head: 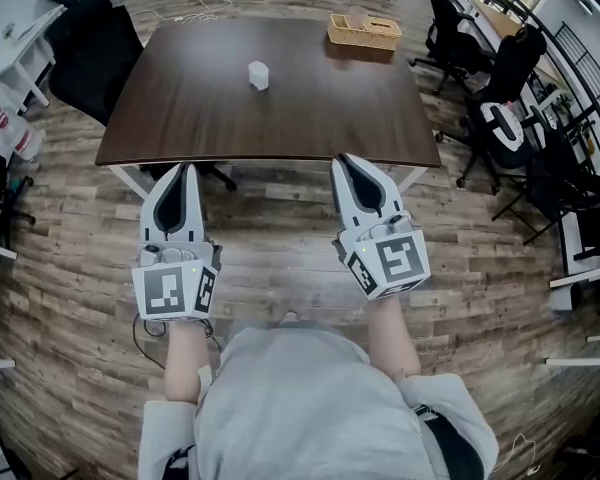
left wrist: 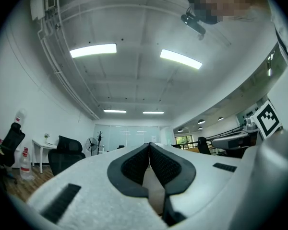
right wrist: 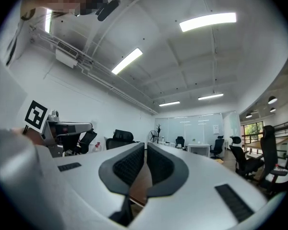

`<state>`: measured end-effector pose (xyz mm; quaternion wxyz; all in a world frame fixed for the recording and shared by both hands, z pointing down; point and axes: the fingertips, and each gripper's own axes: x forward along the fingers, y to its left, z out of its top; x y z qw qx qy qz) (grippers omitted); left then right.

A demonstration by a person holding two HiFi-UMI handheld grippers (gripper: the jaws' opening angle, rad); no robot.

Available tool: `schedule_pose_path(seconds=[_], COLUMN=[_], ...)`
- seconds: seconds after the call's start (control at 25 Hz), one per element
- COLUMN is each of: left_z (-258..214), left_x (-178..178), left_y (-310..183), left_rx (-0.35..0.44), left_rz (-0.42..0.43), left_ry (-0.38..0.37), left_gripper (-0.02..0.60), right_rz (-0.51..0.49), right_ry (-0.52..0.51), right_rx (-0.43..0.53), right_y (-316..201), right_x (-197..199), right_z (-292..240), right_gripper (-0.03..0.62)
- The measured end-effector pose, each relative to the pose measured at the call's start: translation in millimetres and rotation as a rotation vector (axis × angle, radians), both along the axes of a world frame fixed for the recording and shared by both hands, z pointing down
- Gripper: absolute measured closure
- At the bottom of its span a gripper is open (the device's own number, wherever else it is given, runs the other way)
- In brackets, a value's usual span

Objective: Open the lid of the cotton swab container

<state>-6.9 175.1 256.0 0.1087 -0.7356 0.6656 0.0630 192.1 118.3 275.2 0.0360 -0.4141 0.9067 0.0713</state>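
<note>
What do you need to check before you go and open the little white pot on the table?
1. Cotton swab container stands on the table: ok.
2. Lid shut or open: cannot tell, too small in the head view.
3. Left gripper empty: ok, nothing between its jaws.
4. Right gripper empty: ok.
5. Jaws apart, ready to grab: not ok, both grippers are shut.
6. Grippers at the container: not ok, both are by the table's near edge, well short of it.
7. Bare table around the container: ok, the basket sits away at the far edge.
</note>
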Motion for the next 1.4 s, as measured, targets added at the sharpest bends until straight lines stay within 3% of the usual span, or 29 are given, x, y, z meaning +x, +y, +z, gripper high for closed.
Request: schedule_pose_path(seconds=[0.24,0.6,1.4], left_z=[-2,6,-4], left_x=[8,-16,-148], left_y=[-34,-105,-299], left_rx=[-0.004,-0.008,-0.015], left_rz=[0.002,0.024,0.130], left_ry=[-0.017,-0.014,-0.027], left_gripper=[0.571,0.571,0.571], right_rz=[-0.006,0.022,0.103], right_ry=[-0.027,-0.042,-0.063], right_rx=[-0.003,-0.017,-0.034], right_y=[-36,-104,-278], right_x=[7,-13,-147], right_z=[-2,7,-3], right_gripper=[0.574,0.574,0.574])
